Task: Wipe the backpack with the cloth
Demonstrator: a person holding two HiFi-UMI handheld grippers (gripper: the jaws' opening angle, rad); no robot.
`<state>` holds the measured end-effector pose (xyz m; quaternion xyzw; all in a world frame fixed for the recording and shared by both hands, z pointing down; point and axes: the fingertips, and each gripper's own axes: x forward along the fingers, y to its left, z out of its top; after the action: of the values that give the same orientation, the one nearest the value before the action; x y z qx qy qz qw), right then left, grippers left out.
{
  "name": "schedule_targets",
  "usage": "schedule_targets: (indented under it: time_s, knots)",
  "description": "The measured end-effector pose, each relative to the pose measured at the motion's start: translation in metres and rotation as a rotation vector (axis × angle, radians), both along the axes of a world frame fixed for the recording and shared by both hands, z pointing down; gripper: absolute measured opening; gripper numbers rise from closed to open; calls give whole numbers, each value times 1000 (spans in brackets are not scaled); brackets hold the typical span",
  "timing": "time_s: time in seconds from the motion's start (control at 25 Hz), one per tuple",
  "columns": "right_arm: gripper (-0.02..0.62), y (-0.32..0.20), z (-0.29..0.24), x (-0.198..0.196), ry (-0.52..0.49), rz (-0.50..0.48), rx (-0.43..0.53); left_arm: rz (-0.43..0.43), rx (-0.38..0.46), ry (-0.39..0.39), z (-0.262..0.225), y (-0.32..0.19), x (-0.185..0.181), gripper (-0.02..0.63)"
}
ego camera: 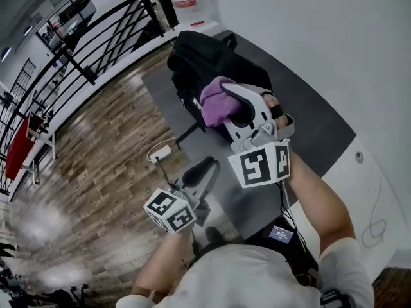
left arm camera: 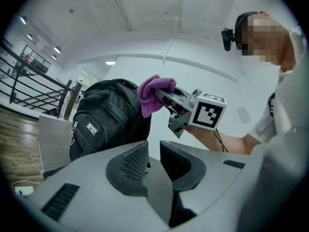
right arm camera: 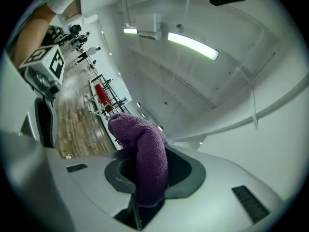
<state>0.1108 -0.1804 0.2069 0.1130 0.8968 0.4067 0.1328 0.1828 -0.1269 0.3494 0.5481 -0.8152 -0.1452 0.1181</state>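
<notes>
- Right gripper (ego camera: 232, 111) is clamped tight on the purple cloth (ego camera: 217, 101), with a fat wad bulging past the jaws. It hovers at the near upper side of the black backpack (ego camera: 205, 59). Whether the cloth is touching the fabric, I can't tell.
- Left gripper (left arm camera: 153, 162) hangs well short of the backpack, jaws only a narrow slit apart and nothing between them.
- Backpack stands upright on the grey desk (ego camera: 308, 130), its zipped front pockets facing the left gripper.
- To wipe well, I'd press the wad flat on the fabric and sweep in long strokes along the panels. Ease off over the zip pulls so the terry doesn't snag.
- A soft bag will likely sag or tip under pressure, so the idle left gripper could brace the backpack from the opposite side.
- Beyond the backpack runs a black railing (ego camera: 96, 43). To one side lies wooden floor (ego camera: 96, 165) with a white plug block (ego camera: 160, 153), and to the other a pale wall (ego camera: 321, 31).
</notes>
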Motion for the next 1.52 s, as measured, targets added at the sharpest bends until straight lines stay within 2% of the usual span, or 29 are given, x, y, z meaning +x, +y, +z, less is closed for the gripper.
schedule_targets:
  time_s: [0.16,0.28,0.48,0.8,1.24,1.52]
  knots:
    - [92,-17,24,-23,-28,61,71,-23,-13,-2,0,-8,-3,57]
    - [92,-33,61,-34,-2,103,73,-39,-25,4,5,-8,-7,57]
    - [87,-42,88,-35,-3,143,85,-38,-24,18,12,-14,-12,57]
    - [87,-75,166,-56,210,246,93,-20,-30,35,21,-23,-11,57]
    - [87,-85,211,-62,339,307,141,-16,-30,36,23,-22,-20,57]
    - [87,-94,209,-34,396,304,118,-11,-19,32,20,-22,-22,57]
